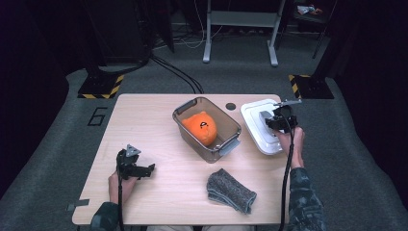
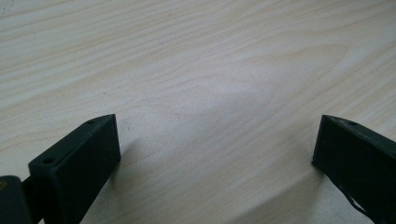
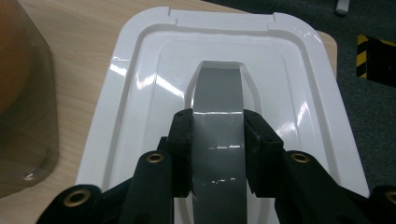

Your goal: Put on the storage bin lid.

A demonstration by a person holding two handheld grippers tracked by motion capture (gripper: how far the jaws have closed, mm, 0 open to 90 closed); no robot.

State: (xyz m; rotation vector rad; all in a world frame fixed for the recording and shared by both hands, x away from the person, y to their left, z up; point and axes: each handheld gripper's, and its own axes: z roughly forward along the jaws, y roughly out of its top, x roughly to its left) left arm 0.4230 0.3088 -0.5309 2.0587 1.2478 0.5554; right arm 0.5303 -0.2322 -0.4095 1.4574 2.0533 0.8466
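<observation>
A clear plastic bin (image 1: 191,139) stands mid-table with an orange soft toy (image 1: 202,127) inside. To its right lies a white lid (image 1: 254,130) with a grey handle strap (image 3: 217,88) down its middle. My right gripper (image 1: 275,119) sits over that lid; in the right gripper view its jaws (image 3: 217,122) are shut on the grey handle from both sides. My left gripper (image 1: 143,169) rests low over bare wood at the table's front left, with its jaws (image 2: 215,140) wide apart and nothing between them.
A folded grey cloth (image 1: 231,191) lies near the front edge, right of centre. A small dark disc (image 1: 231,106) sits behind the bin. The bin's clear wall (image 3: 23,93) stands just left of the lid. The wooden table (image 1: 144,125) ends right beyond the lid.
</observation>
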